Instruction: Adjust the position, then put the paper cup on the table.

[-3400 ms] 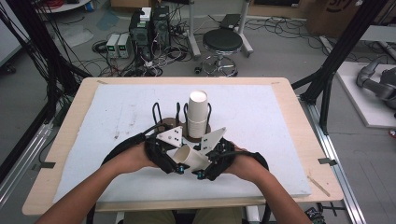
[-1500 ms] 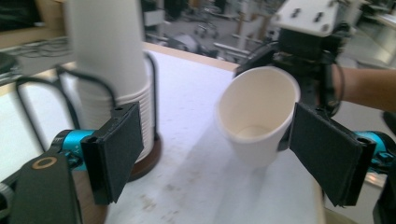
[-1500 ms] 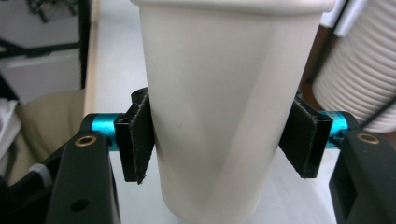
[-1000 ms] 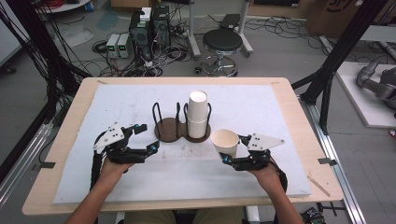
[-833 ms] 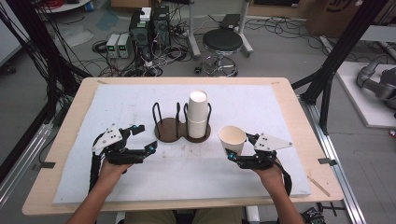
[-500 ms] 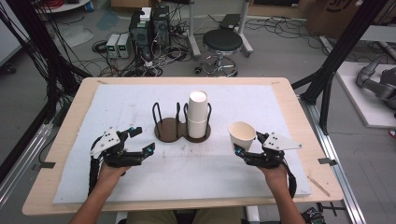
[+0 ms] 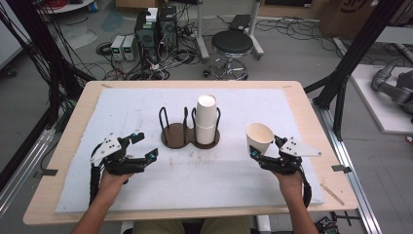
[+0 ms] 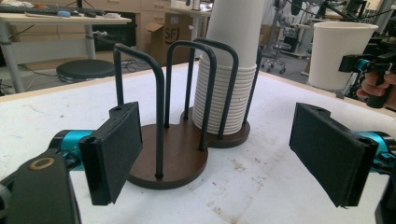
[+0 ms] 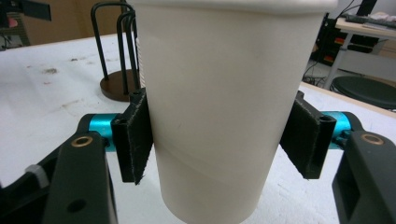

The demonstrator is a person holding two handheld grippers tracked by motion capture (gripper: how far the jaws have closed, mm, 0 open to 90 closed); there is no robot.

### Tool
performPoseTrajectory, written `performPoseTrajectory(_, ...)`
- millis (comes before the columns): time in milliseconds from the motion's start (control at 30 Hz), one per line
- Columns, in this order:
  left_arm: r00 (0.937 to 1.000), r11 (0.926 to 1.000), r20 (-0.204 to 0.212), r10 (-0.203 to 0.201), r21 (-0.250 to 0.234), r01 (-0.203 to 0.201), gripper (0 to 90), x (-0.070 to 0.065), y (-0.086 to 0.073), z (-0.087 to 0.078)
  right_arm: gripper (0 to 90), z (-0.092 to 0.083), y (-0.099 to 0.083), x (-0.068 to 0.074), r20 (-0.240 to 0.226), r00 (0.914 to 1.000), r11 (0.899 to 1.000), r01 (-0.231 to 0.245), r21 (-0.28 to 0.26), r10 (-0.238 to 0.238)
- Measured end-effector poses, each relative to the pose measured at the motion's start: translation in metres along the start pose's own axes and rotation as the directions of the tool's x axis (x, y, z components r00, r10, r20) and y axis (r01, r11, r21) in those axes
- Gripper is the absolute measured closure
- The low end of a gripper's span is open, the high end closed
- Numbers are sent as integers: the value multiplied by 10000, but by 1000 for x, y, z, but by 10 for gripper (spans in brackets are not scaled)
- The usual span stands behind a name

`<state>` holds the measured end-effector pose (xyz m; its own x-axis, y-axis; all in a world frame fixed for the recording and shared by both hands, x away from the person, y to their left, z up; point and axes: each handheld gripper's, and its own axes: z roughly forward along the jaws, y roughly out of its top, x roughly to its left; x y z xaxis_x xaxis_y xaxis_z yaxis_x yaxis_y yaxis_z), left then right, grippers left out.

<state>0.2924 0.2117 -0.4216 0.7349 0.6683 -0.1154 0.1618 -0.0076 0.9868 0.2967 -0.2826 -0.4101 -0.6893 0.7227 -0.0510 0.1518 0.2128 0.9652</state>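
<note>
Right hand-held gripper (image 7: 258,152) pinches a single white paper cup (image 7: 258,138) upright, mouth up, over the table's right side, clear of the stack; left hand-held gripper (image 7: 145,146) spread, empty, facing the dark two-ring wire cup holder (image 7: 181,131).

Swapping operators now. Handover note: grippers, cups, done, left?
Right gripper: jaws on either side of a single paper cup, upright at the right of the white mat; the right pad looks slightly off the cup wall, so the grip may be loosening.
Left gripper: jaws open, nothing between them, left of the cup holder.
Cup stack: in the holder's right ring; the left ring is bare.
Done: one cup is apart from the stack.
Left: probably set it down and let go.
</note>
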Motion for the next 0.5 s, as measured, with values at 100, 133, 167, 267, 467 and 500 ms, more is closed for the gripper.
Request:
performPoseTrajectory(100, 10000, 10000, 50, -6, 14, 6, 171, 0, 0, 0, 335, -1, 0, -1, 84, 10000, 10000, -8, -44, 9)
performPoseTrajectory(133, 10000, 10000, 35, 1, 12, -1, 171, 0, 0, 0, 335, -1, -1, -1, 139, 9999, 10000, -28, -55, 28)
performPoseTrajectory(167, 10000, 10000, 35, 4, -4, -4, 171, 0, 0, 0, 334, -1, -1, -2, 197, 9998, 10000, -37, -66, 38)
performPoseTrajectory(267, 10000, 10000, -15, -38, -22, 38, 171, 2, -1, -1, 335, -1, -1, -4, 332, 9994, 9999, -119, -78, 122)
performPoseTrajectory(467, 9999, 10000, -101, -40, 25, 40, 171, 4, -2, -3, 335, 6, -4, -13, 921, 9953, 9996, -291, 36, 287)
performPoseTrajectory(500, 9999, 10000, -113, -42, 23, 43, 171, 4, -2, -3, 335, 8, -5, -15, 1072, 9938, 9994, -321, 103, 309)
